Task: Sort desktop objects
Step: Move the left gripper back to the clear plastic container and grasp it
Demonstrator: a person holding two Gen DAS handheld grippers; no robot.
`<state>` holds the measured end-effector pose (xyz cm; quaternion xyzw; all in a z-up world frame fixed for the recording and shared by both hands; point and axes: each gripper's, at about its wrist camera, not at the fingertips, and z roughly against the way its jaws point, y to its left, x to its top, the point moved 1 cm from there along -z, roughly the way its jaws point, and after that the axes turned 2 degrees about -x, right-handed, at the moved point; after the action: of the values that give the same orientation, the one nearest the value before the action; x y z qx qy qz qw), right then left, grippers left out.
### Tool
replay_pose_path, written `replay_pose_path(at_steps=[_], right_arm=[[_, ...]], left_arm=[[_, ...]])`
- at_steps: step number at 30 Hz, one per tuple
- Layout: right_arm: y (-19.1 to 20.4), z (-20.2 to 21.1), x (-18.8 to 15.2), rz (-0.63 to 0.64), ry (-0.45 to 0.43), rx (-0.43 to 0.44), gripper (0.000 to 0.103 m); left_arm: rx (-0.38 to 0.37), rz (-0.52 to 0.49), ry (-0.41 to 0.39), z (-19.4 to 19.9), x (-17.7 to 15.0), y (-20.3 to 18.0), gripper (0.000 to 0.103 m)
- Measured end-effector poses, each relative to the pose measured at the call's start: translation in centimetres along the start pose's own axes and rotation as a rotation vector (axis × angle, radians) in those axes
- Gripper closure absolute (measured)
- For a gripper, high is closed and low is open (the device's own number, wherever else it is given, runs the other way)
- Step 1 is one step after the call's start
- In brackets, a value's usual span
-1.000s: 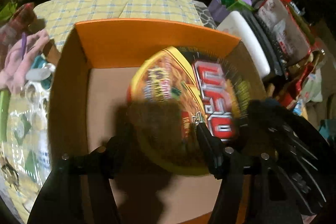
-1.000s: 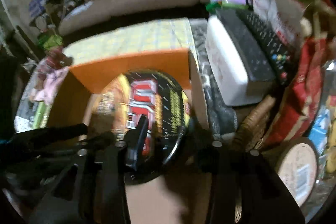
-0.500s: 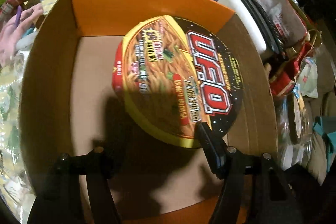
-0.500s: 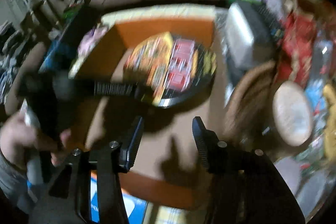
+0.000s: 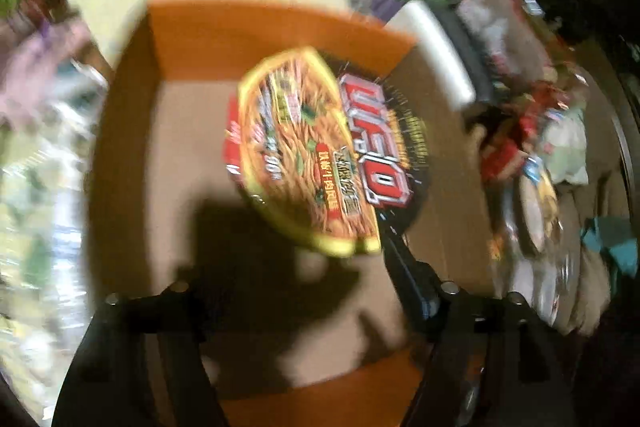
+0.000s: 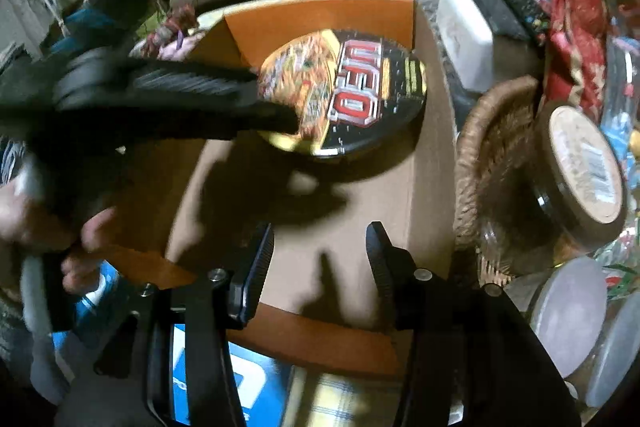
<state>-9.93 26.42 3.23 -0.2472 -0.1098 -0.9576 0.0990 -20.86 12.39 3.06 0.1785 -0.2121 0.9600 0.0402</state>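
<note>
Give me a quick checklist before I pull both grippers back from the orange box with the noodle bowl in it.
1. Noodle bowl inside the orange box: ok.
2. Bowl lying flat on the box floor: cannot tell; it looks tilted toward the far right corner.
3. Left gripper released: its jaws are opening, but one finger tip sits at the bowl's rim; contact cannot tell.
4. Right gripper empty: ok, jaws apart with only box floor between them.
5. Wicker basket beside the box, clear of the right gripper: ok.
</note>
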Motion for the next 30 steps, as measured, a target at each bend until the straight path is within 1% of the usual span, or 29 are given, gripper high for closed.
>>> replay_pose_path(at_steps=[2, 4, 5, 7, 8, 9, 10, 13, 14, 16, 19, 21, 25, 26, 29, 30], right_arm=[[0.6, 0.9, 0.5, -0.006, -0.023, 0.011, 0.049], [1.3, 1.9, 1.2, -0.017, -0.055, 0.031, 0.031], [1.8, 2.5, 1.5, -0.025, -0.070, 0.052, 0.026], [3.1, 3.6, 1.9, -0.041, -0.097, 0.095, 0.006], [3.7, 3.9, 2.1, -0.047, -0.109, 0.112, 0.002], [4.5, 4.3, 2.4, -0.054, -0.120, 0.118, 0.000], [5.1, 4.3, 2.7, -0.060, -0.116, 0.118, 0.000], [7.4, 4.5, 3.1, -0.067, -0.106, 0.151, 0.000], [8.3, 4.6, 3.3, -0.067, -0.109, 0.163, 0.000], [10.1, 4.7, 3.6, -0.064, -0.113, 0.174, 0.000], [13.2, 4.5, 4.5, -0.058, -0.114, 0.205, 0.000], [15.5, 3.5, 5.6, -0.045, -0.103, 0.220, 0.000], [18.7, 0.7, 7.3, -0.038, -0.069, 0.246, 0.000], [19.5, -0.7, 8.0, -0.044, -0.046, 0.249, 0.001], [20.8, -4.1, 9.2, -0.042, 0.006, 0.208, 0.012], [21.3, -5.5, 9.7, -0.032, 0.024, 0.187, 0.022]], left_arm=[[0.021, -0.060, -0.071, 3.6, -0.7, 0.0, 0.011], [0.071, -0.089, -0.143, 7.7, -1.8, 1.3, 0.010], [0.089, -0.090, -0.171, 9.2, -2.0, 2.2, 0.009], [0.128, -0.092, -0.207, 11.8, -2.8, 4.2, 0.009], [0.139, -0.092, -0.215, 13.1, -3.5, 5.8, 0.009], [0.153, -0.087, -0.212, 13.7, -3.7, 6.8, 0.008], [0.168, -0.064, -0.202, 14.4, -4.1, 8.4, 0.008], [0.157, -0.001, -0.185, 16.1, -5.8, 12.3, 0.008], [0.174, 0.011, -0.191, 16.6, -6.3, 13.6, 0.008], [0.232, 0.028, -0.203, 17.4, -7.1, 15.9, 0.008], [0.281, 0.081, -0.205, 17.8, -7.5, 19.9, 0.008], [0.309, 0.106, -0.199, 17.3, -7.5, 22.5, 0.008], [0.320, 0.107, -0.153, 14.5, -6.6, 25.0, 0.008], [0.327, 0.106, -0.148, 14.0, -6.3, 25.2, 0.008], [0.326, 0.115, -0.142, 12.1, -5.3, 26.6, 0.008], [0.312, 0.111, -0.139, 11.4, -4.9, 26.9, 0.008]])
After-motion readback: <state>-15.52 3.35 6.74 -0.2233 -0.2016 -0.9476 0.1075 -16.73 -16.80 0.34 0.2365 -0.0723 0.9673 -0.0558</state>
